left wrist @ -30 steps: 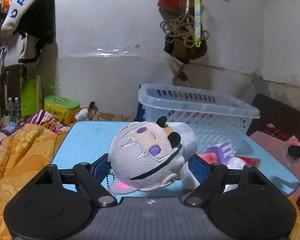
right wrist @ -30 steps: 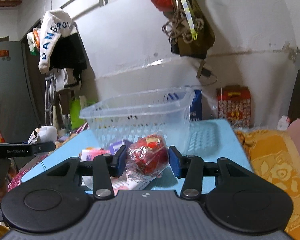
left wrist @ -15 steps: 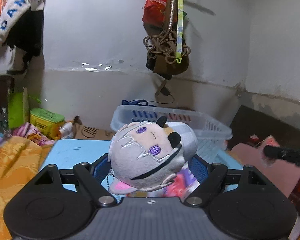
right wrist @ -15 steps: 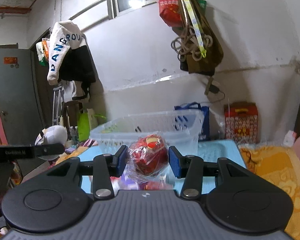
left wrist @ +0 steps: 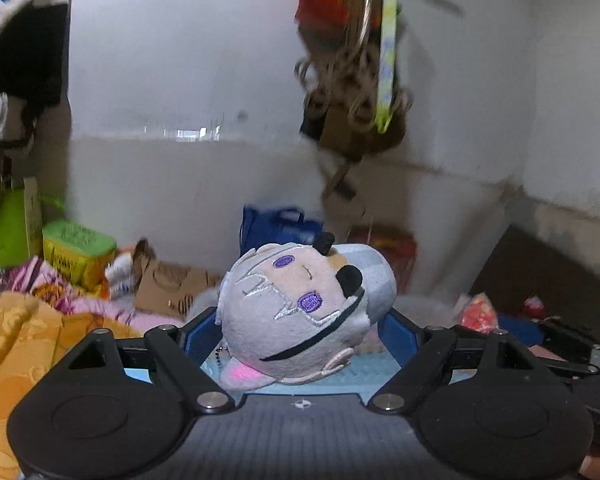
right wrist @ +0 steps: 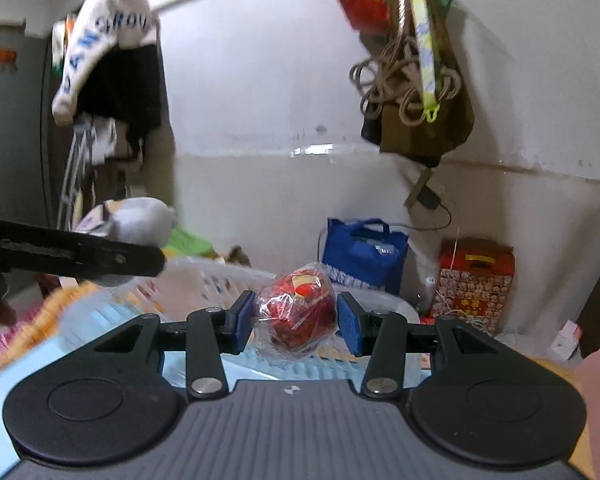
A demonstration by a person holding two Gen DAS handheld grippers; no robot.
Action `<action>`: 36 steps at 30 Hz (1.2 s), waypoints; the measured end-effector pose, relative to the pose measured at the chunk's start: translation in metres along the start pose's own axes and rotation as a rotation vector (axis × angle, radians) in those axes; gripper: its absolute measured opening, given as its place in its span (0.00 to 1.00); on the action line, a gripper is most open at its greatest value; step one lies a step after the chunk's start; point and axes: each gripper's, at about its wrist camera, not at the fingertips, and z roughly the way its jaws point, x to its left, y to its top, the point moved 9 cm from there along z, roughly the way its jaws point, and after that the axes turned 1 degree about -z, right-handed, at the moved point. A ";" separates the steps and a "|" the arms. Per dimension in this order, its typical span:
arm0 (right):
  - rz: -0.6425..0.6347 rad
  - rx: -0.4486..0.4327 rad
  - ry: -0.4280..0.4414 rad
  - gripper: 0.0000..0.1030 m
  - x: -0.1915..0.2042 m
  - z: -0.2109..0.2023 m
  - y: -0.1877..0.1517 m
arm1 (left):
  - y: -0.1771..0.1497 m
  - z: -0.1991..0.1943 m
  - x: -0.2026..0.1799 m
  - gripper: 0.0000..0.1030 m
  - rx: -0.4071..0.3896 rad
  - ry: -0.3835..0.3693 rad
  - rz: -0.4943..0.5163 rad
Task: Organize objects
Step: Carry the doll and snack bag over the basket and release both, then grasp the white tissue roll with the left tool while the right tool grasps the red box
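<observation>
My left gripper point(left wrist: 300, 330) is shut on a grey plush toy head point(left wrist: 304, 312) with purple eyes and a pink ear, held in the air. The plush also shows at the left of the right wrist view point(right wrist: 140, 220), beside the left gripper's black finger point(right wrist: 72, 254). My right gripper point(right wrist: 296, 320) is shut on a red snack in clear plastic wrap point(right wrist: 298, 312), held over the clear plastic basket point(right wrist: 220, 280). The basket lies low and blurred under both grippers above the blue table point(right wrist: 4, 412).
An orange patterned cloth point(left wrist: 16, 332) lies at the left. A blue bag point(right wrist: 364, 254) and a red box point(right wrist: 474, 280) stand by the white wall. A green box point(left wrist: 76, 250) and cardboard point(left wrist: 168, 288) sit behind the table. Rope and bags point(right wrist: 412, 80) hang above.
Both grippers have risen and moved forward over the basket with their loads. The basket has dropped low in both views. The left gripper now sits closer to the right one.
</observation>
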 end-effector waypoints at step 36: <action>0.304 0.189 0.037 0.91 0.005 -0.099 -0.117 | -0.151 -0.077 -0.029 0.85 0.131 -0.085 0.201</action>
